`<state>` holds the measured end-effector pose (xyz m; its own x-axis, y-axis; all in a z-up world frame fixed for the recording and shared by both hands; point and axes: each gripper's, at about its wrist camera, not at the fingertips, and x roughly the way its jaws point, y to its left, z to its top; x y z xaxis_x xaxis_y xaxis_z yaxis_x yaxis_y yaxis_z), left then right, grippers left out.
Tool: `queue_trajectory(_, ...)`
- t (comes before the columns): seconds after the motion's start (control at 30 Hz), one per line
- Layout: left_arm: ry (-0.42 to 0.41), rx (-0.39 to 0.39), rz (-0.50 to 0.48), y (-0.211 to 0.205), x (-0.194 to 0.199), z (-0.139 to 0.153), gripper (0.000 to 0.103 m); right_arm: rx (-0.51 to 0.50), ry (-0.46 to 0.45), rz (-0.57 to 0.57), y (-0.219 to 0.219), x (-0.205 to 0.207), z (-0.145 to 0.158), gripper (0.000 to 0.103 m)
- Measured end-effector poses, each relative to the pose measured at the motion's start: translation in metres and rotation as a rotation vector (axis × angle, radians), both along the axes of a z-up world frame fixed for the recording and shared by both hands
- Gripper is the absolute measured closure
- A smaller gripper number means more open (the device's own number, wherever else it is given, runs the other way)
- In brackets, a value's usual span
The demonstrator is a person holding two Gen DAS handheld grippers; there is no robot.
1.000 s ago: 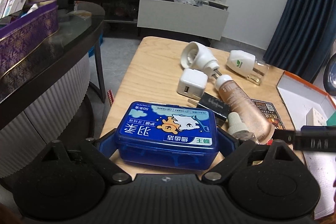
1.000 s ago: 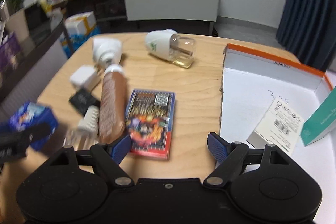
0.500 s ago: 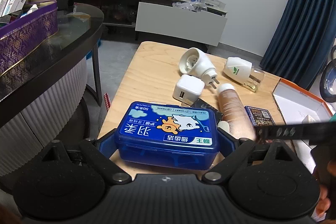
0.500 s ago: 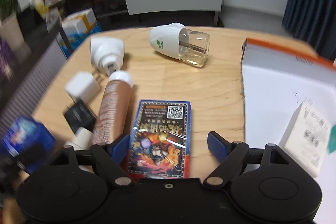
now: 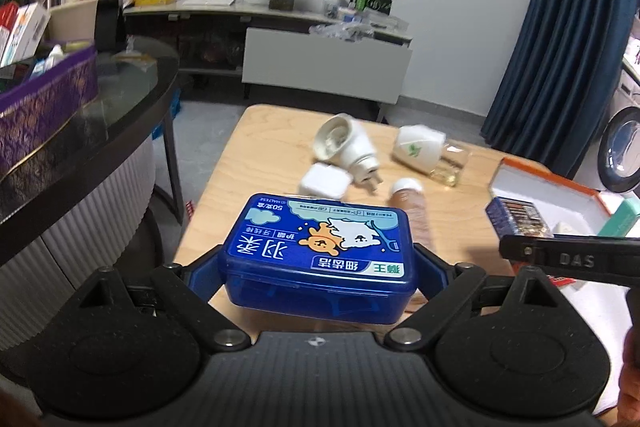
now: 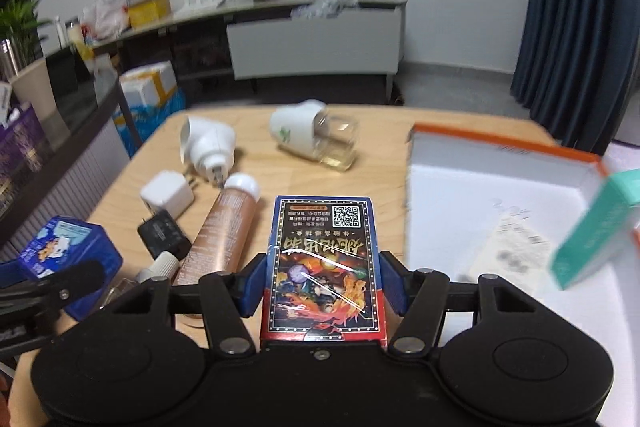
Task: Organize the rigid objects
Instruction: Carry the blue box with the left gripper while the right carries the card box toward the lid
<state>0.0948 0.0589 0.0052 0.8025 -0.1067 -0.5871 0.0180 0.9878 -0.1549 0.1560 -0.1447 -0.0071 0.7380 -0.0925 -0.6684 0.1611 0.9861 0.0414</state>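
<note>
Blue floss box: pinched between the pads of the left gripper, held clear above the wooden table; hard plastic, judged light and stiff, with smooth, possibly slick walls, so the short ends, where the pads sit now, are judged the best hold.
Left gripper pose: jaws spread wide yet clamped on the box's full length; angled downward, the box kept level just ahead of the camera.
Loose items ahead of the tongs: white charger cube, white plug adapter and brown tube are seen lying well beyond the held box.
Card pack: gripped by its two long edges in the right gripper, whose jaws have just been closing onto it; film-wrapped card, judged light, fairly stiff, glossy and liable to slip or dent if squeezed hard.
Right gripper pose: half closed, tilted downward, the pack raised off the table.
Orange-edged tray: to the right of the right tongs, with a teal box and a paper slip already inside; judged the likely drop place.
</note>
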Motion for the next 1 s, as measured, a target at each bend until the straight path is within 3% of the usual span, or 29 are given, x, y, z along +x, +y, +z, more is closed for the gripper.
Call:
queue_trajectory(0.27, -0.038, -0.052, -0.091, -0.053, -0.025, 0.027, 0.008, 0.003, -0.089, -0.08, -0.042, -0.065, 0.037, 0.032)
queue_trajectory(0.5, -0.032, -0.09, -0.197, -0.114, -0.035, 0.037, 0.008, -0.018, -0.112, -0.186, -0.091, -0.12, 0.046, 0.032)
queue_trajectory(0.6, -0.041, -0.072, -0.242, -0.142, -0.035, 0.04, 0.008, -0.001, -0.128, -0.235, -0.112, -0.139, 0.048, 0.032)
queue_trajectory(0.8, -0.051, -0.067, -0.297, -0.183, -0.026, 0.042, 0.007, 0.013, -0.161, -0.292, -0.14, -0.161, 0.051, 0.032)
queue_trajectory(1.0, -0.05, -0.041, -0.308, -0.195, -0.027, 0.037, 0.007, 0.005, -0.168, -0.29, -0.149, -0.169, 0.05, 0.032)
